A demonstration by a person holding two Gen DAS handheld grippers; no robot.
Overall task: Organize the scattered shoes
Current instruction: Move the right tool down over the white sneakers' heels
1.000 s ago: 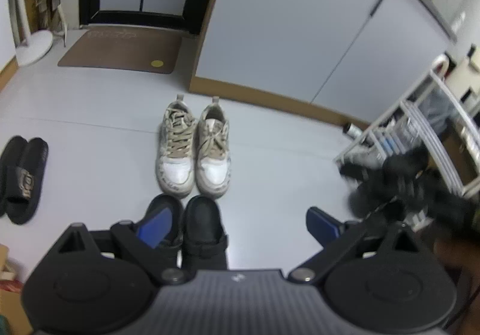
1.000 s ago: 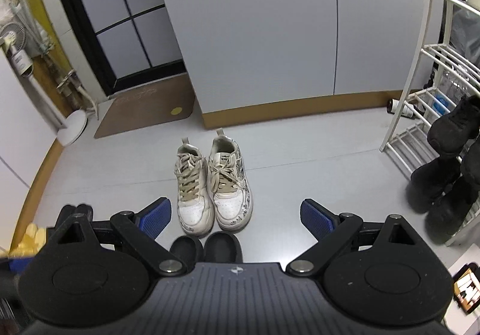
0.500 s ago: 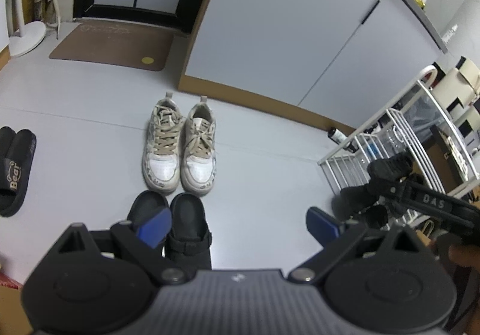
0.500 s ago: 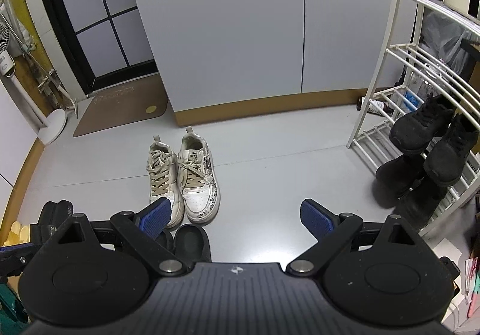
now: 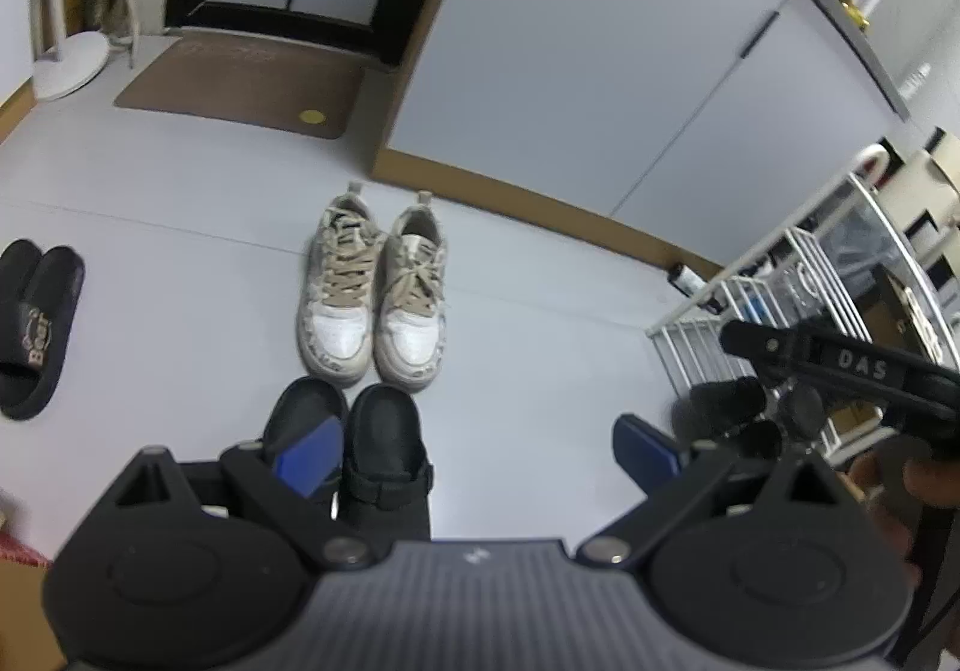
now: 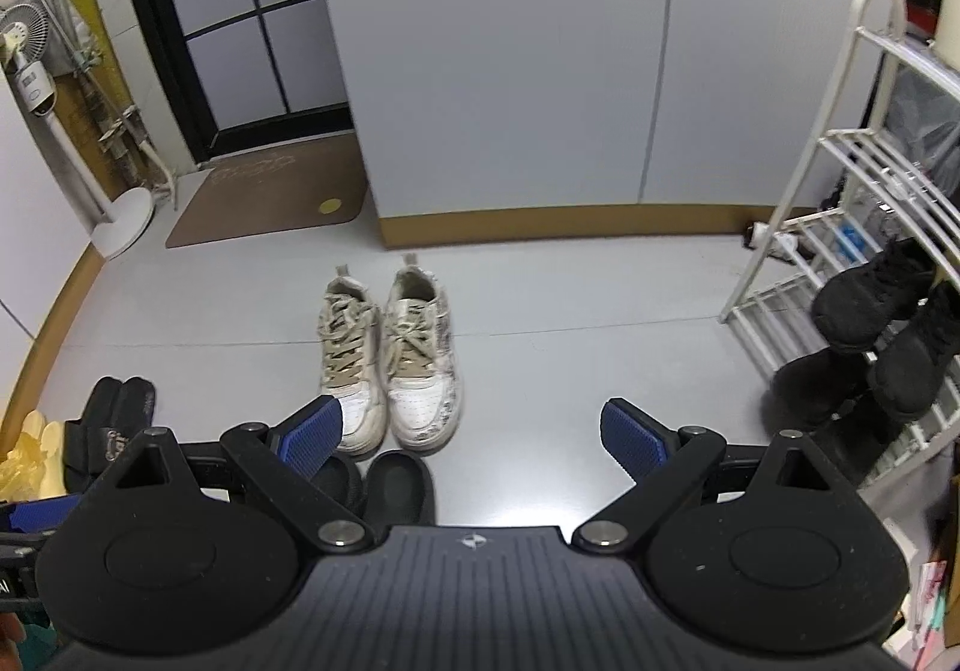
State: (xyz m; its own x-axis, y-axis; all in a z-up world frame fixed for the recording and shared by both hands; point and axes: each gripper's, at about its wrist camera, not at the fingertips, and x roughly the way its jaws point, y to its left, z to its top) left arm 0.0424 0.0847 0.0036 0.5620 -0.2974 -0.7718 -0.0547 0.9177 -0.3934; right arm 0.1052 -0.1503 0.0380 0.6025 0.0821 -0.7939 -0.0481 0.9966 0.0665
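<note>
A pair of white and beige sneakers [image 5: 373, 293] [image 6: 390, 365] stands side by side on the grey floor, toes toward me. Just below them sits a pair of black clogs [image 5: 384, 449] [image 6: 396, 485]. Black slides [image 5: 36, 323] [image 6: 114, 425] lie at the left. Black sneakers [image 6: 882, 323] rest on the white wire shoe rack [image 6: 840, 227] [image 5: 780, 281] at the right. My left gripper [image 5: 474, 449] hangs open above the clogs, empty. My right gripper [image 6: 471, 431] is open too, above the floor right of the sneakers. The other gripper's black body [image 5: 840, 365] shows at the right of the left wrist view.
A grey cabinet [image 6: 510, 71] with a brown base stands behind the sneakers. A brown doormat [image 5: 240, 89] [image 6: 270, 191] lies before a black-framed door. A white fan stand [image 6: 120, 215] is at the left wall. A person's hand [image 5: 900, 479] shows at the right.
Both cameras have shifted slightly; the sneakers and clogs sit more central in both views. The right gripper's body has moved nearer in the left wrist view. Both grippers stay open.
</note>
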